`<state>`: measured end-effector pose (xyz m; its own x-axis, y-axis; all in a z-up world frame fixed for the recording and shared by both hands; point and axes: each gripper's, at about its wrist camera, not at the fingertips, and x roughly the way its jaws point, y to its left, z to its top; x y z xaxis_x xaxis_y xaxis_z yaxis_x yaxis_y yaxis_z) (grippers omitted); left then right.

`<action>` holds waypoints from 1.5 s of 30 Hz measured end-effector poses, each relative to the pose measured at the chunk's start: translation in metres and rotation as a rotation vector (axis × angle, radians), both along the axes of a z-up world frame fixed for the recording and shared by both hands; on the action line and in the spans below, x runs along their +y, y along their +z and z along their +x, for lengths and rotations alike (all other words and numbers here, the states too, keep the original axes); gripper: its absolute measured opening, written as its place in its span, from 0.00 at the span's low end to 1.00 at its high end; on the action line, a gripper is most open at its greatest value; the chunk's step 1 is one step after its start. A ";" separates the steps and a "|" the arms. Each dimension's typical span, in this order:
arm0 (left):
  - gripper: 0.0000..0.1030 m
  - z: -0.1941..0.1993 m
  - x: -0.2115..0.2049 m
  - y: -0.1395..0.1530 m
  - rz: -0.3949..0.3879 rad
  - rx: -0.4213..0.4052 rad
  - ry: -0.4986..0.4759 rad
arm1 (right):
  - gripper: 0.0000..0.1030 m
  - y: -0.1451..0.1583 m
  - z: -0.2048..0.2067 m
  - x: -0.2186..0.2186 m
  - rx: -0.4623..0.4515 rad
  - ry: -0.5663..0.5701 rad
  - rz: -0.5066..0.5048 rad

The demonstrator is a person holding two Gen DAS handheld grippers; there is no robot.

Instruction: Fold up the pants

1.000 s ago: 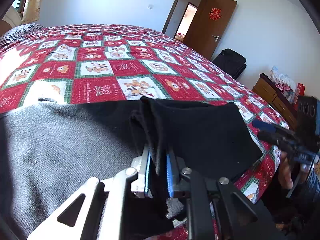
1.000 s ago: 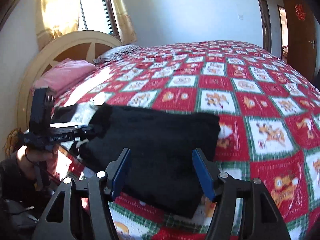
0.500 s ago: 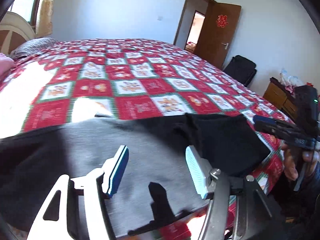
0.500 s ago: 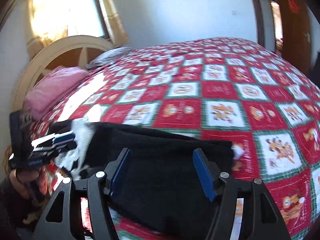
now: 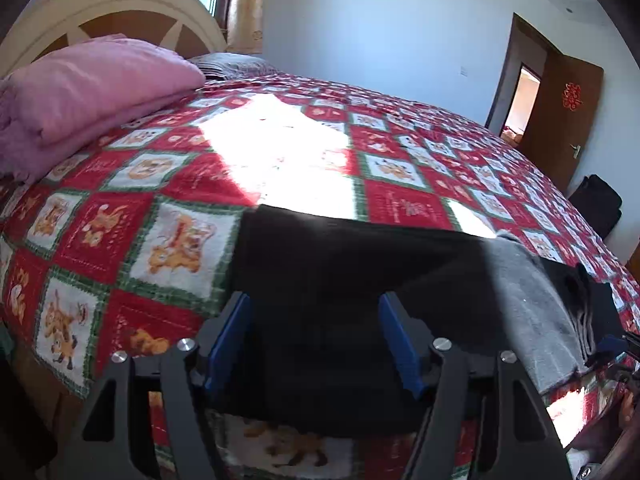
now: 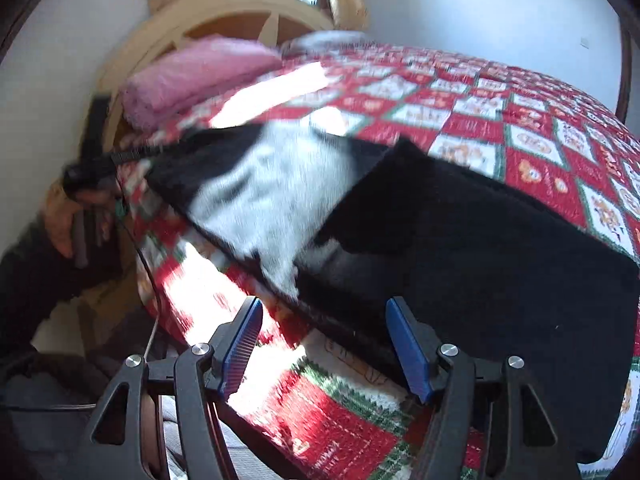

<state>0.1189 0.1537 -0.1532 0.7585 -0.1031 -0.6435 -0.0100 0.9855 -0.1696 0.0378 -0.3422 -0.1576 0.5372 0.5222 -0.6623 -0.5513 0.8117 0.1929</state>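
Note:
Dark pants (image 5: 340, 252) lie flat along the near edge of the bed, black in shade and grey where sunlight hits them (image 5: 528, 292). A folded-over layer (image 5: 580, 292) sits at their right end. My left gripper (image 5: 313, 300) hovers over the pants' left end. Its jaws are opening, and the cloth lies under the gap without touching the pads. In the right wrist view the pants (image 6: 480, 248) spread across the bed. My right gripper (image 6: 323, 302) is open over their near edge, gripping nothing. The left gripper (image 6: 120, 156) shows blurred at the far left.
A red, green and white patchwork quilt (image 5: 168, 240) covers the bed. A folded pink blanket (image 5: 88, 92) rests by the cream headboard (image 5: 112, 4). A brown door (image 5: 560, 112) and a black bag (image 5: 596, 204) stand at the right. A person's hand (image 6: 60, 216) holds the left gripper.
My left gripper let go of the pants' fold, opened, and swung left toward the headboard end. The right gripper also shifted left along the bed edge and stayed open.

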 end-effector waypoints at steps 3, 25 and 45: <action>0.67 0.002 0.014 -0.009 -0.015 -0.001 0.032 | 0.64 0.001 0.012 0.008 -0.001 -0.023 0.015; 0.59 -0.004 0.031 -0.027 -0.112 -0.025 0.002 | 0.64 -0.012 0.025 -0.007 0.005 -0.155 0.024; 0.23 -0.008 0.039 -0.020 -0.268 -0.047 -0.105 | 0.66 -0.015 0.021 0.001 -0.027 -0.152 -0.030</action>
